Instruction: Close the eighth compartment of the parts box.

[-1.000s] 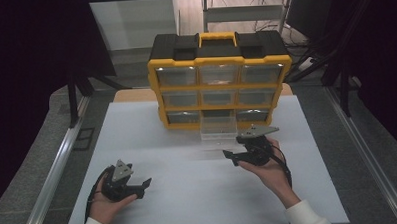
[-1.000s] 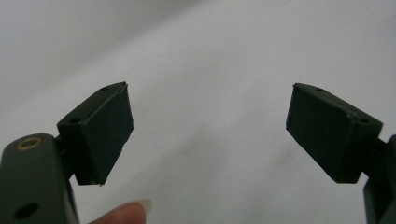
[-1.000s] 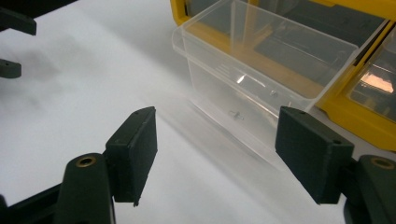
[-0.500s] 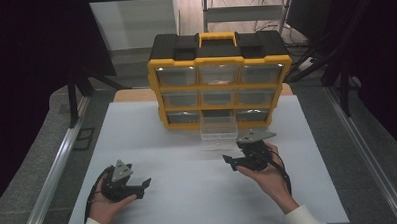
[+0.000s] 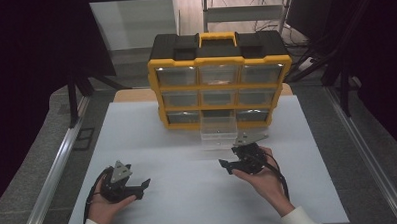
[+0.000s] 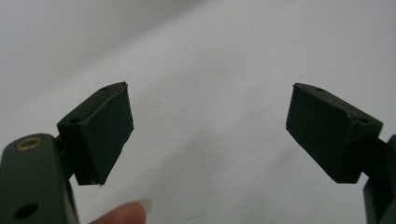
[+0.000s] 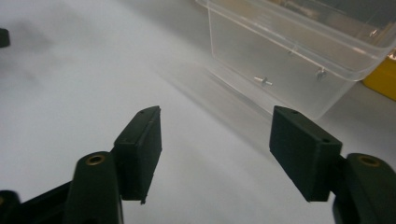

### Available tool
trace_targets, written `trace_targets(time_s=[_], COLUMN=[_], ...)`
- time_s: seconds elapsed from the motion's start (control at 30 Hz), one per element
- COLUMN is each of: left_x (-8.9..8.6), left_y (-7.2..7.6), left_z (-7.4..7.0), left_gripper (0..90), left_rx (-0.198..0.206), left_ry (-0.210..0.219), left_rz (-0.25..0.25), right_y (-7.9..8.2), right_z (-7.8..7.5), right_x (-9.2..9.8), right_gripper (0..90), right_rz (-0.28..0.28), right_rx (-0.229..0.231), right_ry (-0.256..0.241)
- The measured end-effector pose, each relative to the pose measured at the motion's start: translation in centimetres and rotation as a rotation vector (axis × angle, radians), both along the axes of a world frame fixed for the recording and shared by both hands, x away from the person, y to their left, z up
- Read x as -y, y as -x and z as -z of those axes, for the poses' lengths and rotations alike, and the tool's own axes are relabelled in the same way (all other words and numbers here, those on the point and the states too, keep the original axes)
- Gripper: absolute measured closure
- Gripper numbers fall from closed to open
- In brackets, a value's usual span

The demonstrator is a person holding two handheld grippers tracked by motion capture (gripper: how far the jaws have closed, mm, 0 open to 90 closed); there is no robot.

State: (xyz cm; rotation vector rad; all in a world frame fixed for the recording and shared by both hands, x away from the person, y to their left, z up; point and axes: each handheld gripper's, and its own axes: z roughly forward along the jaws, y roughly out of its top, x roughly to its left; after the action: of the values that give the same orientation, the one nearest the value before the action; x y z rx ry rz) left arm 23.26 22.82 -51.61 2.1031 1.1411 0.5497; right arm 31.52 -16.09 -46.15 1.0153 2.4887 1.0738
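Observation:
A yellow and black organiser (image 5: 219, 81) with clear drawers stands at the back of the white table (image 5: 188, 162). Its bottom middle drawer (image 5: 218, 131) is pulled out; it appears as a clear bin (image 7: 299, 51) with a few small metal parts inside. My right gripper (image 5: 227, 166) is open just in front of that drawer and a little to its right, with nothing between its pads (image 7: 140, 149). My left gripper (image 5: 141, 190) rests open near the front left of the table, jaws wide apart over bare surface (image 6: 210, 135).
Metal rails (image 5: 56, 167) run along both sides of the table. A shelf frame (image 5: 243, 13) stands behind the organiser. The surroundings are dark. Bare white surface lies between the two grippers.
My right gripper has drawn back from the open drawer toward the front of the table. The left gripper has stayed put.

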Motion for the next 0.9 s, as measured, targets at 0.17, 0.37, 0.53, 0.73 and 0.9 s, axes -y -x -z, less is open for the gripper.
trace_targets(time_s=[0.17,0.37,0.53,0.73,0.9], left_x=[-0.1,-0.1,0.1,0.1,0.3], left_y=[0.3,0.4,0.2,0.0,-0.1], left_z=[0.0,-0.1,0.0,-0.1,0.0], left_gripper=[15.2,15.2,15.2,15.2,15.2], left_rx=[0.001,0.003,0.0,0.0,-0.002], left_ry=[-0.006,-0.007,-0.007,-0.005,-0.006], left_rz=[-0.008,-0.014,-0.007,0.0,0.003], right_y=[-0.5,-1.2,-1.8,-2.9,-3.8], right_z=[0.6,0.9,1.4,2.1,2.5], right_x=[-0.2,-0.3,-0.5,-0.8,-1.1], right_gripper=[50.9,80.3,89.6,89.7,89.8], right_rz=[-0.004,-0.034,-0.036,-0.009,0.007], right_rx=[-0.002,-0.014,-0.008,-0.002,-0.001], right_ry=[0.016,0.001,0.014,0.03,0.03])
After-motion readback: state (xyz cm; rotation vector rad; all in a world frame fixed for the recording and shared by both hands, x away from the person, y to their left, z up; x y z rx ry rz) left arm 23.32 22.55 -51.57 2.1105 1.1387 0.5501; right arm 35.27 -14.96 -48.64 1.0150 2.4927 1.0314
